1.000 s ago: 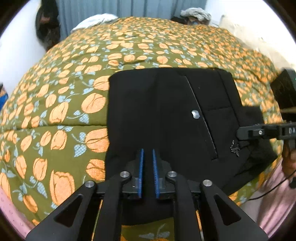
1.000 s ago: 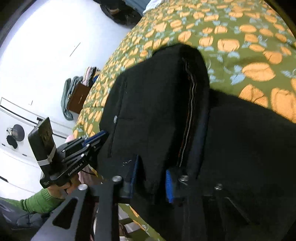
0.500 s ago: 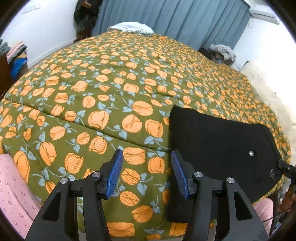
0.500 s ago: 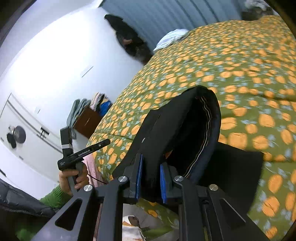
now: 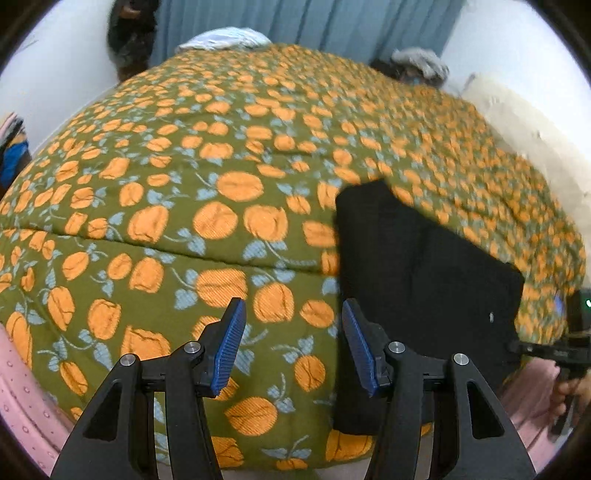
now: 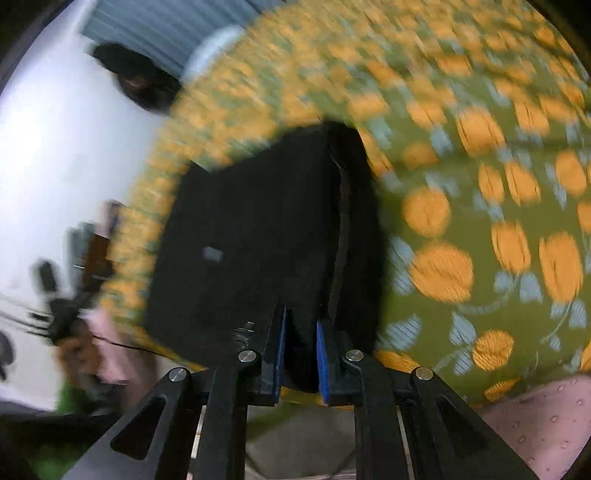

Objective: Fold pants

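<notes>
The black pants [image 5: 424,277] lie folded on the bed at the right of the left wrist view, a small metal button showing near their right edge. My left gripper [image 5: 293,310] hovers open over the bare bedspread just left of them, with nothing between its blue pads. My right gripper [image 6: 298,325] is shut on the near edge of the pants [image 6: 258,240], black cloth pinched between its pads. This view is blurred by motion. The right gripper [image 5: 546,352] also shows at the far right edge of the left wrist view.
A green bedspread [image 5: 221,184] with orange flowers covers the bed, over a pink sheet [image 5: 22,387] at the near edge. Blue curtains [image 5: 295,22] hang behind. A white cloth [image 5: 225,37] and a grey clothes pile [image 5: 421,62] lie at the far side.
My left gripper has let go of the pants, opened and drawn off to their left. My right gripper, still gripping the cloth, has swung sideways and the raised fold has come down flatter.
</notes>
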The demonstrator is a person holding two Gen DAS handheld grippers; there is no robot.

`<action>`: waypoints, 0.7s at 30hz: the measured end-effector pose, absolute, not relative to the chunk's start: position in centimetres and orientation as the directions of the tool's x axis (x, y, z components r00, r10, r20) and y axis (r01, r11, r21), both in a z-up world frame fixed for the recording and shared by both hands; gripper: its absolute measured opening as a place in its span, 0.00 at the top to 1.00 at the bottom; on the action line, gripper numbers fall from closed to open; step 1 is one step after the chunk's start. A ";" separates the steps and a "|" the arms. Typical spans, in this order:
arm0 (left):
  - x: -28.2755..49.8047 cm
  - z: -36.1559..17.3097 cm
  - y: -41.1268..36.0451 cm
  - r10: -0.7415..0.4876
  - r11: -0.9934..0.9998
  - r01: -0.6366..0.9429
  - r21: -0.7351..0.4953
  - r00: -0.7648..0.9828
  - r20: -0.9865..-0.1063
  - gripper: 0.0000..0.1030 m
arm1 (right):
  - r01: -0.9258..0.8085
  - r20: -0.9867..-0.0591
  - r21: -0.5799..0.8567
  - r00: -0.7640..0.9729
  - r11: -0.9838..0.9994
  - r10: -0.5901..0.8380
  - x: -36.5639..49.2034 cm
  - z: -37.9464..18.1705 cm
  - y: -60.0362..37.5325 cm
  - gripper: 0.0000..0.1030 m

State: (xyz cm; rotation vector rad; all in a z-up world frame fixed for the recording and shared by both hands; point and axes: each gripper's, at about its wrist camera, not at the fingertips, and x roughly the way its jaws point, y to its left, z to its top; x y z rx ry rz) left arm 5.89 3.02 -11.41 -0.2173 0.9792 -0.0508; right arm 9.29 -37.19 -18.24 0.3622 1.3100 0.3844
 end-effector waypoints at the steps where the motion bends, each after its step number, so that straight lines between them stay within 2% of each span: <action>1: 5.9 -11.6 2.5 -0.131 0.982 -0.041 -0.183 0.546 -0.827 0.45 | -0.061 -0.862 0.457 0.217 0.888 0.458 9.3 -18.6 -37.1 0.81; 5: 5.2 -11.3 1.2 -0.094 0.994 0.006 -0.108 0.543 -0.834 0.45 | -0.089 -0.876 0.404 0.250 0.910 0.413 9.5 -16.3 -37.1 0.68; 8: 5.3 -10.7 0.5 -0.104 0.994 0.025 -0.108 0.551 -0.828 0.43 | -0.163 -0.878 0.281 0.356 0.946 0.322 9.5 -12.4 -36.6 0.68; 13: 6.8 -10.4 -3.1 -0.133 0.990 0.102 -0.092 0.549 -0.825 0.40 | -0.322 -0.771 0.303 0.470 0.897 0.429 11.8 -7.9 -33.9 0.68; 15: 7.4 -11.3 -5.4 -0.119 0.987 0.153 -0.045 0.527 -0.842 0.33 | -0.347 -0.755 0.307 0.478 0.886 0.449 13.6 -8.7 -32.6 0.68; 19: 7.5 -14.3 -7.9 -0.076 0.974 0.224 0.028 0.439 -0.895 0.31 | -0.195 -0.847 0.278 0.412 0.940 0.336 17.7 -15.9 -33.4 0.68; 21: 6.9 -14.6 -8.1 -0.057 0.972 0.230 0.052 0.441 -0.896 0.31 | -0.162 -0.825 0.331 0.429 0.930 0.368 17.7 -16.9 -34.3 0.69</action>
